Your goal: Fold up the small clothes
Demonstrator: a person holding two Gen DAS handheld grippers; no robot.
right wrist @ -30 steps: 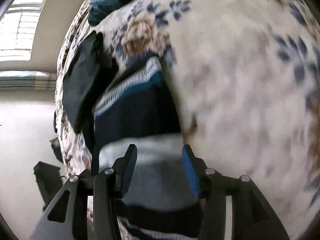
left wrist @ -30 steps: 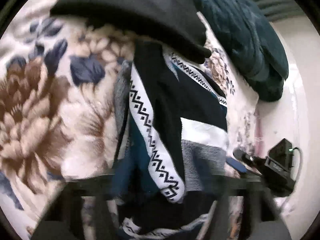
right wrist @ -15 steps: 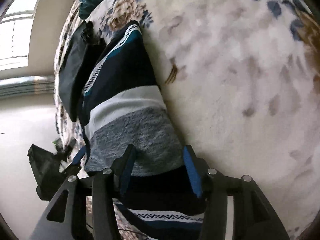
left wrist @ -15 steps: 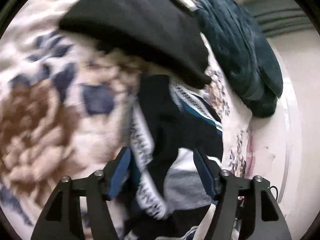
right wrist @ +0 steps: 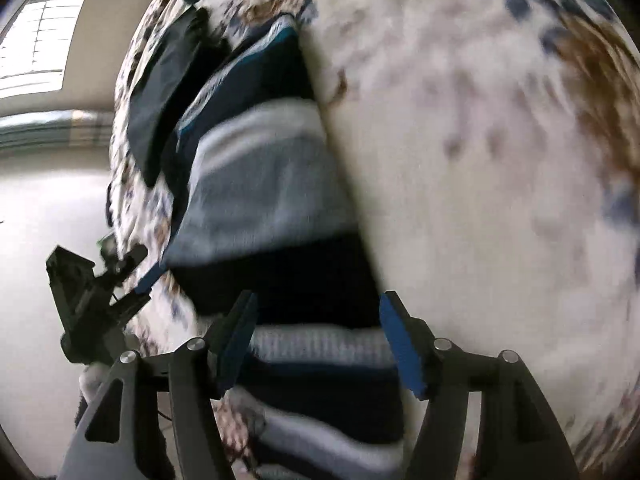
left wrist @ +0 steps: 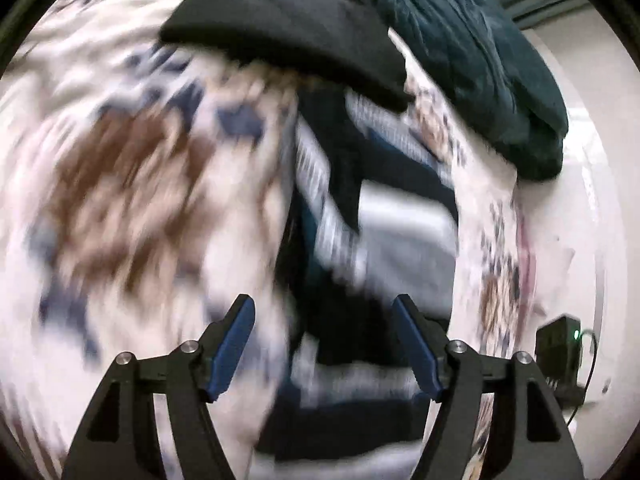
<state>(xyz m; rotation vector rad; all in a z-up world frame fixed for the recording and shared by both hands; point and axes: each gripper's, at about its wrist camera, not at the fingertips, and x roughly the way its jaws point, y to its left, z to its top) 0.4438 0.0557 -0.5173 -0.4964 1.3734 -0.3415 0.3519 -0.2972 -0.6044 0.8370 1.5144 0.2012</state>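
Left gripper (left wrist: 324, 346): jaws parted and opening, blue pads clear of the cloth, nothing pinched between them. Left wrist view, much blurred. Striped sweater (left wrist: 384, 240), navy, white and grey bands, lies folded lengthwise on the floral blanket (left wrist: 132, 184), directly ahead of the fingers. Black garment (left wrist: 288, 20) lies folded beyond it, its near edge over the sweater's far end. Teal blanket (left wrist: 484, 64) is heaped at the bed's far corner. Black charger (left wrist: 560, 344) sits on the floor, green light on.

Right gripper (right wrist: 320, 340): jaws likewise apart and opening, nothing gripped. Right wrist view: sweater (right wrist: 260, 184) runs away from the fingers, its near bands under and between them. Left gripper (right wrist: 96, 296) shows at the sweater's left edge.

Risk, as judged: thick knit may spring back open once released; a pad catching the cloth would drag the fold crooked.
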